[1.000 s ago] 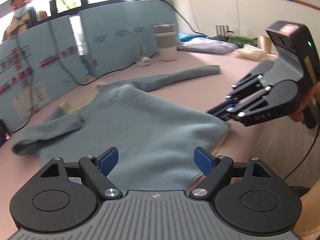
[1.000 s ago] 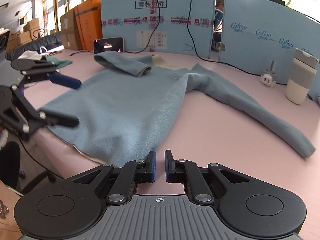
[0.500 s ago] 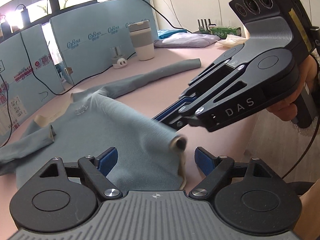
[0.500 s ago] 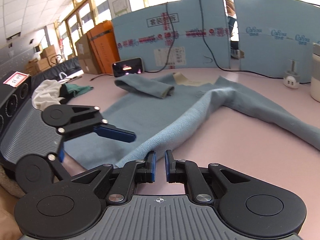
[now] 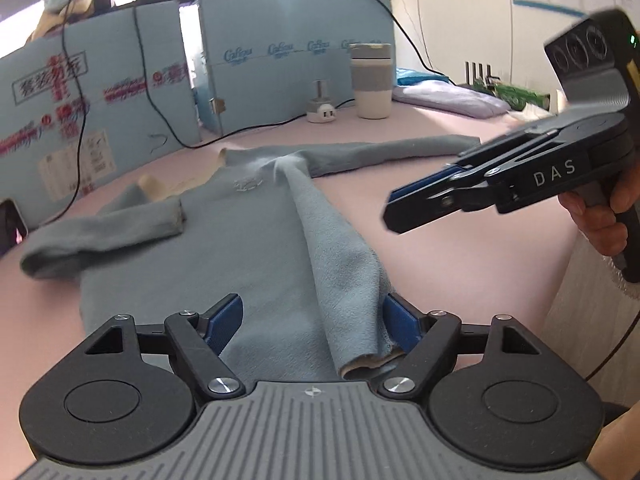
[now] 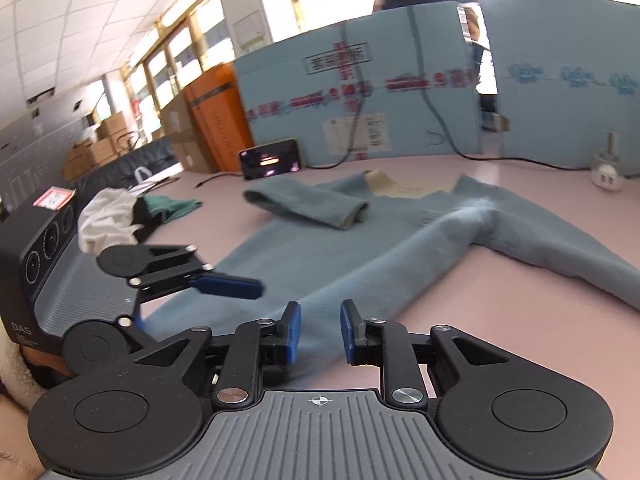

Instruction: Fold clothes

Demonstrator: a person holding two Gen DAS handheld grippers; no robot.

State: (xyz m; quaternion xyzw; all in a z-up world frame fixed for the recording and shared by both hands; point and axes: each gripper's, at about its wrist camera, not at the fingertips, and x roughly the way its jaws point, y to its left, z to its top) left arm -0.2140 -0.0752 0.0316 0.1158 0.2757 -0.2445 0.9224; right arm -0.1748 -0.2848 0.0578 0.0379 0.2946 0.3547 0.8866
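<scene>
- A blue-grey fleece sweater lies on the pink table, its hem at the near edge and its collar toward the blue foam boards along the far edge.
- Its right side is folded in over the body in a long ridge running from hem to shoulder.
- One sleeve is doubled across the chest; the other sleeve stretches out toward the right end of the table.
- The left gripper is at the hem with its jaws wide and closing; the folded ridge lies between them, against the right pad.
- The right gripper hovers above the sweater's right side, jaws opening, holding no cloth.
- A cup stands near the far edge.
</scene>
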